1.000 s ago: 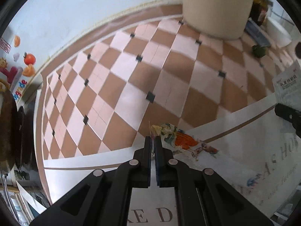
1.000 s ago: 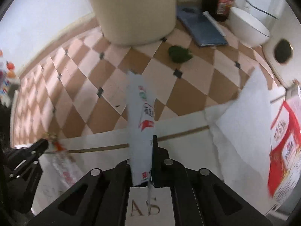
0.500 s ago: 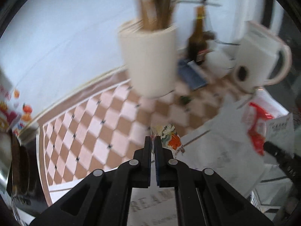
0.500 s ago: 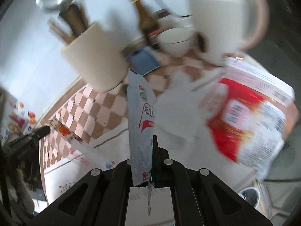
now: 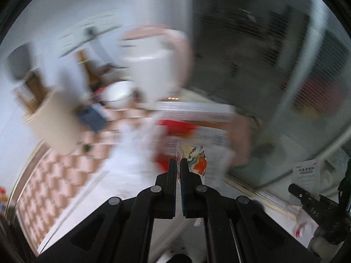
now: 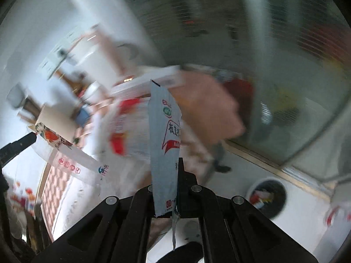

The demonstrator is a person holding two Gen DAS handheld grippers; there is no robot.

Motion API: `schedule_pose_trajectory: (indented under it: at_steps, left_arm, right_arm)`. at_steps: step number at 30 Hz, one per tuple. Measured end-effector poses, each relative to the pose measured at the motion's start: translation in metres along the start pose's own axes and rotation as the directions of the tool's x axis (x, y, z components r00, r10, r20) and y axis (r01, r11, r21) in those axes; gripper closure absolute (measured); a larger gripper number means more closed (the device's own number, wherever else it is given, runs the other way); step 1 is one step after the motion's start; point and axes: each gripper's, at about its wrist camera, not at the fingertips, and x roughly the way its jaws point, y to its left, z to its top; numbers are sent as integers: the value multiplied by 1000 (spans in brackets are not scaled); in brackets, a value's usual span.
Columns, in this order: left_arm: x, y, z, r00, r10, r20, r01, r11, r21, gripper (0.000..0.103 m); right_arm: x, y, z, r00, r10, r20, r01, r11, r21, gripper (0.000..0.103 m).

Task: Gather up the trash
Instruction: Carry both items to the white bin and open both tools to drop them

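My left gripper [image 5: 178, 164] is shut on a colourful wrapper [image 5: 194, 160] with orange and green print, held up in the air. It also shows in the right wrist view [image 6: 52, 135] at the far left. My right gripper [image 6: 173, 171] is shut on a pale blue sachet [image 6: 164, 140] with red and green print, standing upright between the jaws. The sachet [image 5: 306, 174] and right gripper [image 5: 307, 199] appear at the right edge of the left wrist view. A round bin [image 6: 266, 196] holding red and white trash sits low on the floor at the right.
Both views are motion-blurred. A red and white box [image 5: 193, 127], a white kettle [image 5: 153, 70], a cream utensil holder [image 5: 54, 122] and a white bowl [image 5: 118, 92] stand on the checkered counter [image 5: 43, 186]. A glass door [image 6: 296, 87] fills the right.
Both grippers have lifted off the counter and swung to the right, each still holding its piece of trash. The floor, glass door and bin have come into view.
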Motion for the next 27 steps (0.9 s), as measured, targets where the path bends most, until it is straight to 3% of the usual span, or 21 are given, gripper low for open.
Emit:
schedule_pose_trajectory:
  at_steps: [5, 12, 20, 27]
  left_arm:
    - [46, -114, -8, 992, -92, -87, 103, 985, 135, 102]
    - [163, -255, -68, 957, -133, -256, 201, 945, 257, 102]
    - [337, -346, -175, 897, -117, -427, 262, 917, 300, 102]
    - [474, -379, -266, 859, -29, -511, 254, 891, 377, 102]
  right_arm:
    - [-17, -117, -28, 995, -97, -7, 97, 983, 154, 102]
    - [16, -276, -91, 972, -205, -114, 231, 917, 325, 102]
    - [130, -418, -181, 963, -173, -207, 248, 869, 427, 102]
    - [251, -488, -255, 963, -100, -249, 216, 841, 496, 102]
